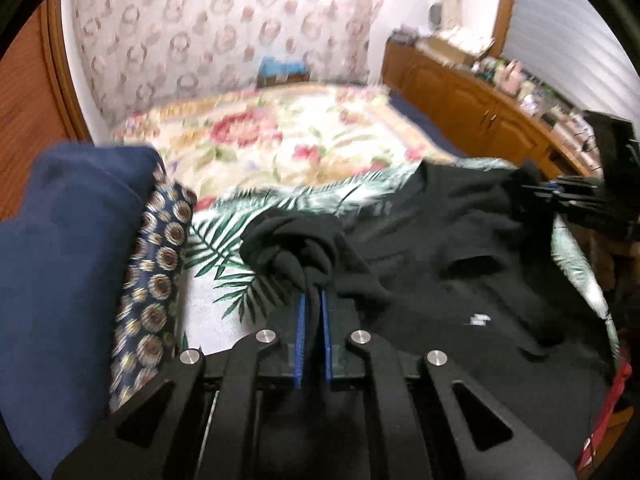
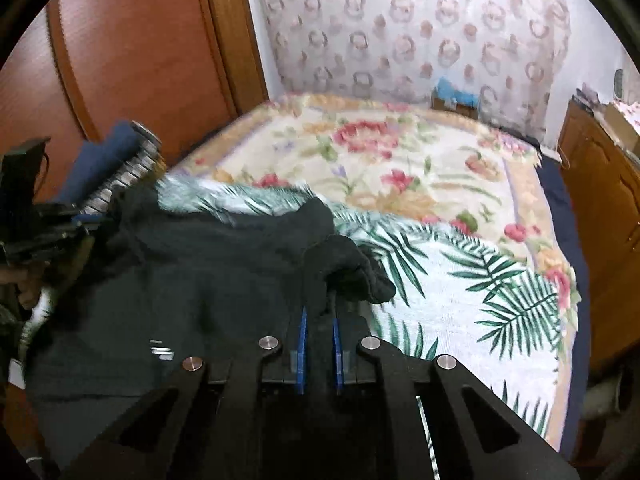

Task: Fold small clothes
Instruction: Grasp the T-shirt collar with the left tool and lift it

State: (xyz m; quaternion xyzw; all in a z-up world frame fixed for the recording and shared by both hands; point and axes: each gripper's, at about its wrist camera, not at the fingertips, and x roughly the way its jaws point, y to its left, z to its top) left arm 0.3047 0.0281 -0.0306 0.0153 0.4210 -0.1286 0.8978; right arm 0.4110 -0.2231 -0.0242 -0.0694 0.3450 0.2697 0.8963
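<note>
A small black garment (image 1: 440, 248) with a small white logo lies spread over a palm-leaf towel (image 1: 224, 256) on the bed. My left gripper (image 1: 313, 300) is shut on a bunched left part of the garment. My right gripper (image 2: 319, 314) is shut on the garment's (image 2: 200, 272) right part, the cloth bunched over its blue pads. Each gripper shows at the edge of the other's view: the right one (image 1: 560, 196), the left one (image 2: 52, 224).
A floral bedspread (image 1: 288, 140) covers the bed beyond the towel. A navy cushion (image 1: 68, 272) and a patterned cloth (image 1: 156, 276) lie at the left. A wooden cabinet (image 1: 480, 108) with clutter runs along the right. A wooden door (image 2: 140, 48) stands at the left.
</note>
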